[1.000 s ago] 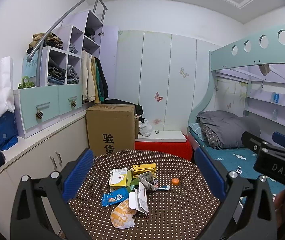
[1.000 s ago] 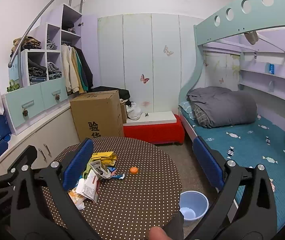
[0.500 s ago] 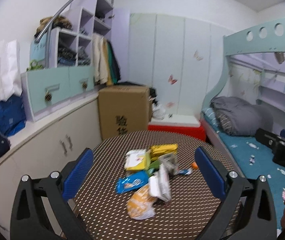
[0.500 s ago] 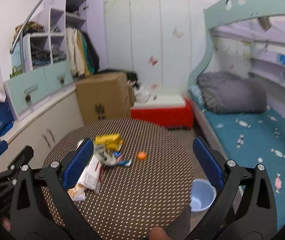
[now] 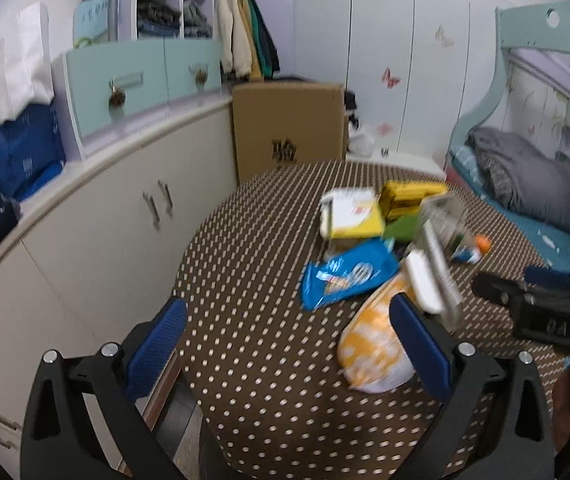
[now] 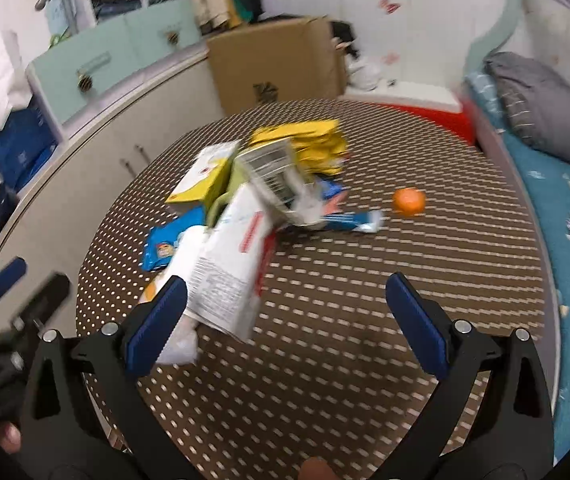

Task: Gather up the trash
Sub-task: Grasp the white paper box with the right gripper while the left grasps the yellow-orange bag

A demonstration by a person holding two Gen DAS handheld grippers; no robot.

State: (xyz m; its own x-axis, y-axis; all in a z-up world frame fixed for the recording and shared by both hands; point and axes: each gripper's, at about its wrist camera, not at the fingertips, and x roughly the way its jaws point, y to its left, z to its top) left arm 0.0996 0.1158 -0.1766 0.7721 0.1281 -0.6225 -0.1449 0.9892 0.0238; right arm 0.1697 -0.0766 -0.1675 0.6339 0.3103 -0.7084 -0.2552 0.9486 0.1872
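Trash pile point(image 6: 253, 208): loose heap on the round polka-dot table point(image 6: 325, 360), lying from centre toward 10 o'clock in the right wrist view. Nothing is gathered yet.

- White carton point(image 6: 225, 276), nearest item, just ahead of the right gripper's left finger.
- Orange-and-white snack bag point(image 5: 373, 340), near edge of heap, touching the left gripper's right finger line in the left wrist view.
- Blue wrapper point(image 5: 345, 276), flat, at 12 o'clock from the snack bag.
- Yellow-and-white box point(image 5: 351, 218) and yellow packet point(image 5: 411, 198), far side of heap.
- Small orange object point(image 6: 408, 201), apart from the heap at 3 o'clock; identity unclear.

Left gripper point(image 5: 285, 344): spread wide, empty, above the table's near edge.
Right gripper point(image 6: 285, 328): spread wide, empty.

Judgement: task at its start; every piece remains to be picked. No bin shows in either view.
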